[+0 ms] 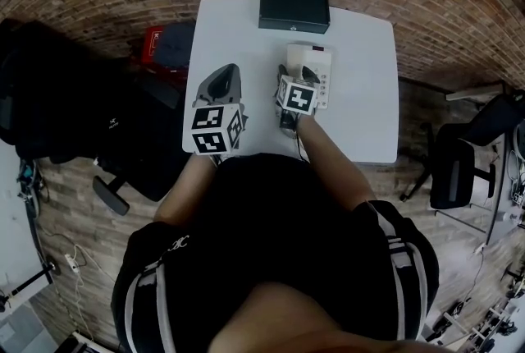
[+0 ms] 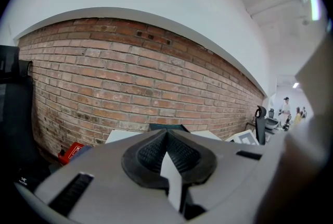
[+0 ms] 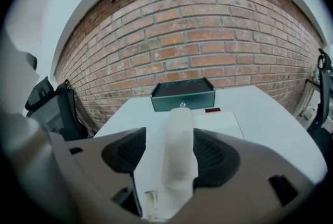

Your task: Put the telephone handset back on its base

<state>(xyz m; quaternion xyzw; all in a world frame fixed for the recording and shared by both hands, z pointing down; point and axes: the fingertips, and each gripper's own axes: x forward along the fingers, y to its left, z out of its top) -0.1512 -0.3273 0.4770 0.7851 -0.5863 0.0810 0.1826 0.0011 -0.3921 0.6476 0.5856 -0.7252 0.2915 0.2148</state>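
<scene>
The white telephone base (image 1: 318, 57) stands near the middle of the white table (image 1: 361, 105), and its flat top (image 3: 222, 124) shows in the right gripper view. The white handset (image 3: 180, 139) lies lengthwise between the jaws of my right gripper (image 3: 170, 138). Those jaws stand wide, with a gap between the left pad (image 3: 125, 152) and the handset, so nothing is gripped. In the head view my right gripper (image 1: 302, 76) hangs over the base's near end and hides the handset. My left gripper (image 1: 226, 74) is held left of the base, shut and empty; its pads (image 2: 151, 152) meet at the tips.
A dark metal box (image 1: 294, 9) sits at the table's far edge against the brick wall. Black office chairs stand to the right (image 1: 459, 167) and to the left (image 1: 123, 138) of the table. A red object (image 1: 151, 43) lies on the floor by the far left corner.
</scene>
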